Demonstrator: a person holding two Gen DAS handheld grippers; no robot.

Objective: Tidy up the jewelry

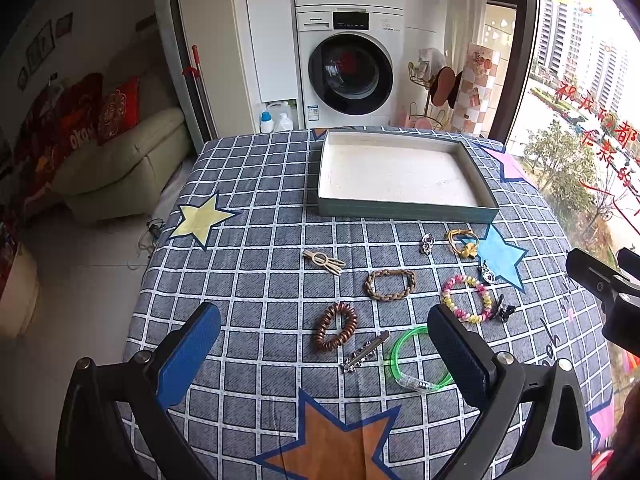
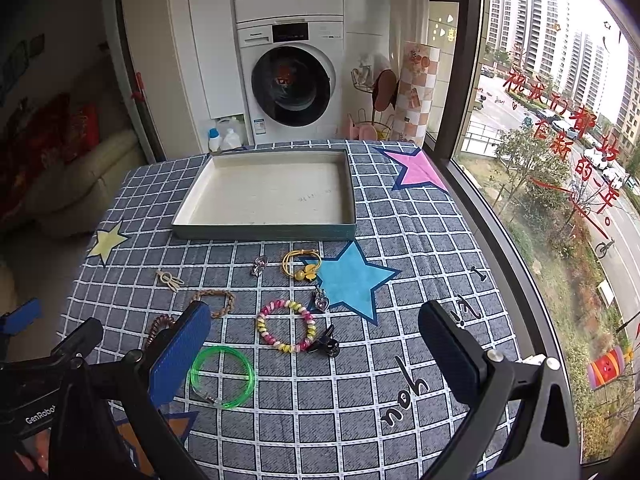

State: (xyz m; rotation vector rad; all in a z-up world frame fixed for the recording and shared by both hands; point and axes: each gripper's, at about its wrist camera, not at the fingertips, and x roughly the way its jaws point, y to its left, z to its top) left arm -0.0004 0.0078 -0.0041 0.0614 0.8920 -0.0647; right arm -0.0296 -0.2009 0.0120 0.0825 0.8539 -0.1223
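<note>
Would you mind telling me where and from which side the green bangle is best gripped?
The green bangle lies flat on the cloth, so I would come straight down from above and pinch one stretch of its thin hoop across the band, one finger inside the ring and one outside. The far arc looks best: the clear clasp sits at the near edge, and the silver hair clip lies close on its left.

Left gripper (image 1: 324, 354): black plastic frame, ribbed blue pads (image 1: 188, 356) on the inner finger faces, silver screws (image 1: 505, 358) at the finger bases. Right gripper (image 2: 316, 356): same build, black triangular braces. Left of its blue pad (image 2: 180, 354), white "GenRobot" lettering (image 2: 40, 415) on a black body.
</note>
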